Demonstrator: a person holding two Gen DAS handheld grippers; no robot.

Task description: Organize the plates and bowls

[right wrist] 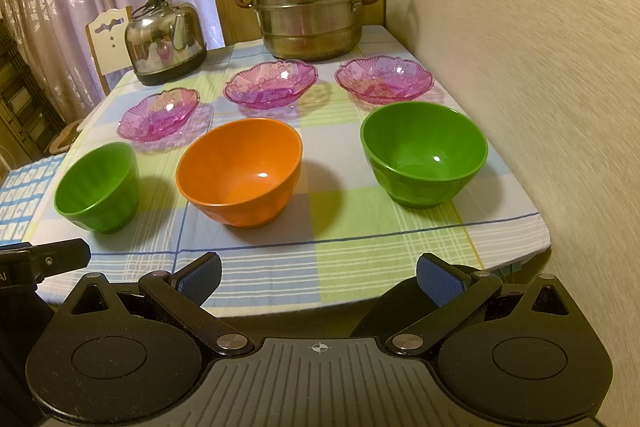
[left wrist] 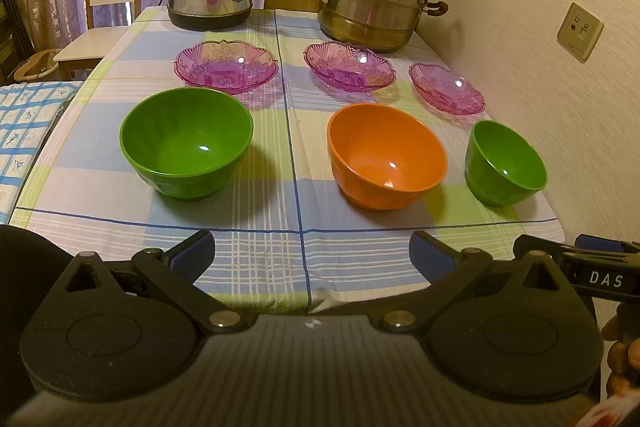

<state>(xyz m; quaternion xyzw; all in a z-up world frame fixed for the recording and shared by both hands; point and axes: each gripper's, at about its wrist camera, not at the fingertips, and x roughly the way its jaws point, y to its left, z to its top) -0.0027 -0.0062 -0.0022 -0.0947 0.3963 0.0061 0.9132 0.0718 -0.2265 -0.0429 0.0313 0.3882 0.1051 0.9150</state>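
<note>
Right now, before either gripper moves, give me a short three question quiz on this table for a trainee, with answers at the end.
1. True or false: the orange bowl stands between the two green bowls.
2. How many pink glass plates lie behind the bowls?
3. Multiple choice: the left gripper and the right gripper are A) both open and empty, B) both shut on bowls, C) one holding a plate.

Key:
1. True: left green bowl, right green bowl.
2. Three.
3. A.
</note>
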